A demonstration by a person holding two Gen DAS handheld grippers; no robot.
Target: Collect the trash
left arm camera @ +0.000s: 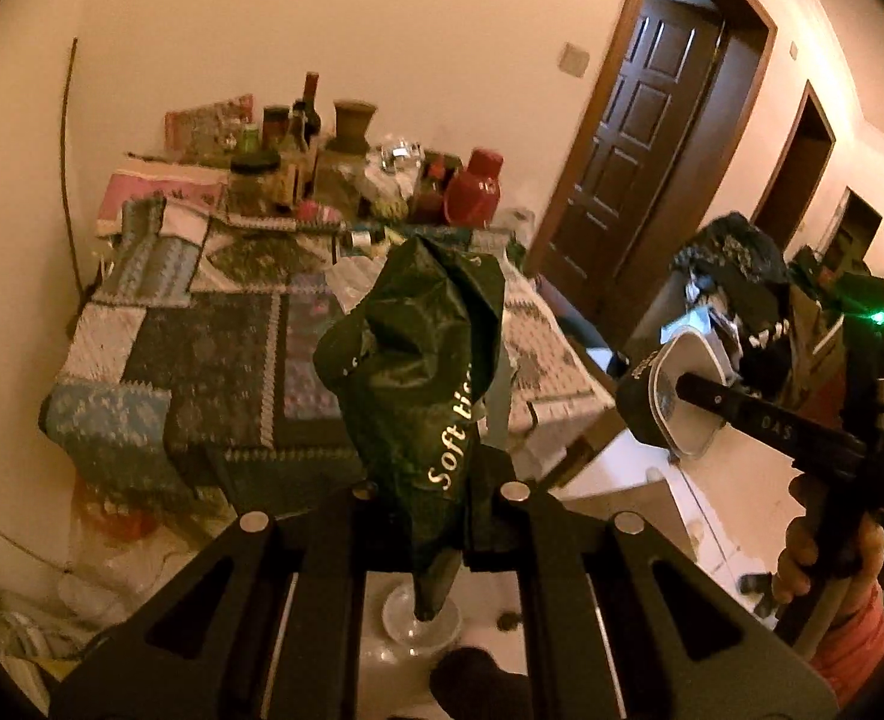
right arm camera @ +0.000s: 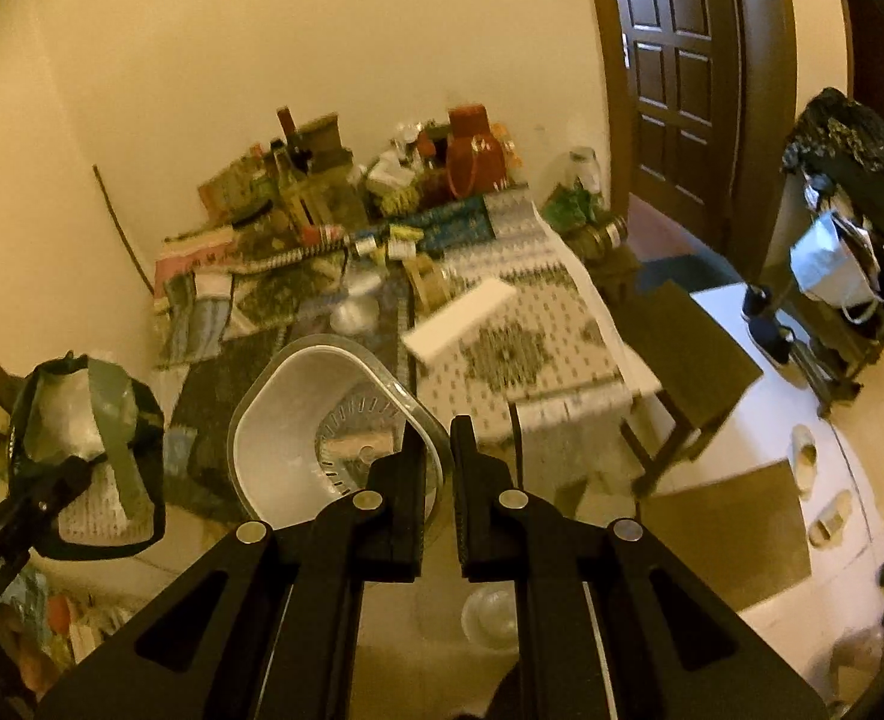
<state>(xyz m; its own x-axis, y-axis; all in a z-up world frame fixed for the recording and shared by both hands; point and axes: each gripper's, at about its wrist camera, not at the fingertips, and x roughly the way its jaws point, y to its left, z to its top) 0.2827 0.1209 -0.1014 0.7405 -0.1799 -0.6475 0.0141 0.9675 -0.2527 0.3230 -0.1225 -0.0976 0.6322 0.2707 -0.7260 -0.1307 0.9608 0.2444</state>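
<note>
- Green plastic bag [left arm camera: 424, 384], printed "Soft", hangs pinched in the left gripper [left arm camera: 436, 492], raised above the near edge of the bench [left arm camera: 214, 330].
- From the right wrist view the same bag [right arm camera: 91, 456] sits at the left with its mouth open.
- White plastic container [right arm camera: 298, 420], a slotted pattern on its base, is clamped by its rim in the right gripper [right arm camera: 436, 444]; it is tilted, with the opening facing the camera.
- Bench carries a patterned cloth, with bottles [right arm camera: 289, 162] and a red jug [right arm camera: 472, 150] crowded along the wall side.
- Dark wooden door [right arm camera: 676, 60] stands behind, to the right.
</note>
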